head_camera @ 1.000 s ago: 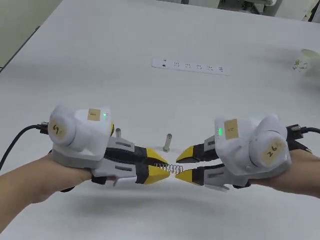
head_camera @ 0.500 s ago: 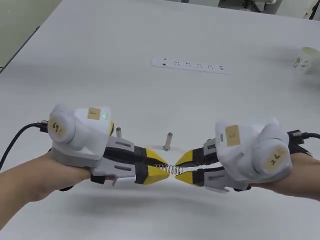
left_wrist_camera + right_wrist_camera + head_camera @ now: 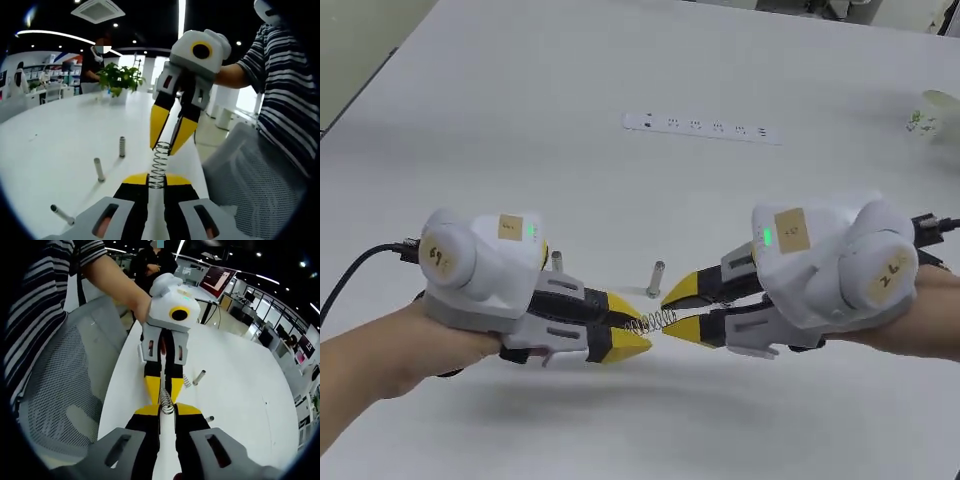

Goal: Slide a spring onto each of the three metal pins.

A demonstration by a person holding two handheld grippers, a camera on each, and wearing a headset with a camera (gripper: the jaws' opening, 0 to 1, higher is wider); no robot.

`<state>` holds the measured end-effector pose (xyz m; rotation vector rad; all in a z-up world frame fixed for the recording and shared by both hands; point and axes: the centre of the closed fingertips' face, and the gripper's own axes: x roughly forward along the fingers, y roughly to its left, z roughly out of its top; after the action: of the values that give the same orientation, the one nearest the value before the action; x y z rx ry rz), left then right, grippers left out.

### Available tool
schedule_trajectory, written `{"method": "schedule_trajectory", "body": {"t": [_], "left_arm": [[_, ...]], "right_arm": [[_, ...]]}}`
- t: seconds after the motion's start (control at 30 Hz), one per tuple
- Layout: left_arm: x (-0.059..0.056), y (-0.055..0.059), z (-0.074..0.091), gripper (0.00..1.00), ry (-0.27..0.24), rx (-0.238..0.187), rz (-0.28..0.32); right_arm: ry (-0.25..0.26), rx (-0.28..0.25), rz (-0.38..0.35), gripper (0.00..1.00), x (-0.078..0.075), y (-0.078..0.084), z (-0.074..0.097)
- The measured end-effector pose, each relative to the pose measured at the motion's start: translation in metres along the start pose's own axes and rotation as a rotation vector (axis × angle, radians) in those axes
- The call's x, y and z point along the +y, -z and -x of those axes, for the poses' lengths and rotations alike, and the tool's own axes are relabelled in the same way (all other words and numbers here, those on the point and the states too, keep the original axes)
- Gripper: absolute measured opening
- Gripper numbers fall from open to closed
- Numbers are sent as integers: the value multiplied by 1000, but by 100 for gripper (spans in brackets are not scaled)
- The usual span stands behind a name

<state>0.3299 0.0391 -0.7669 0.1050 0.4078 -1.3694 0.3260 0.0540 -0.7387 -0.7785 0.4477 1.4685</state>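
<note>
Spring (image 3: 655, 320): clenched at either end by left gripper (image 3: 648, 331) and right gripper (image 3: 665, 316), above table (image 3: 520, 120);
Markings: "69" read left, "26" right;
Metal pins (image 3: 122, 146): three in left gripper view, two in head view.

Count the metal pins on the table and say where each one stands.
3, all to the left of the left gripper in its own view: the far pin, the middle pin, and the near pin by the lower edge.
</note>
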Motion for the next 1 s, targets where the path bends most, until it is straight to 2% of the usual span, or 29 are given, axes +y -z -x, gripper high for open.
{"method": "schedule_trajectory", "body": {"t": [0.17, 0.27, 0.47, 0.7, 1.0], "left_arm": [[0, 4, -1, 2, -6, 19, -16], [-1, 3, -1, 2, 1, 15, -15], [-3, 2, -7, 2, 12, 20, -25], [-6, 0, -11, 2, 17, 20, -29], [-7, 0, -9, 3, 8, 19, -19]], "right_arm": [[-9, -8, 13, 7, 1, -6, -5], [-4, -62, -22, 7, 0, -17, -6], [13, -80, -26, 7, 0, -22, -9], [35, -89, 1, 7, 2, -24, -12], [43, -75, 49, 7, 3, -26, -10]]}}
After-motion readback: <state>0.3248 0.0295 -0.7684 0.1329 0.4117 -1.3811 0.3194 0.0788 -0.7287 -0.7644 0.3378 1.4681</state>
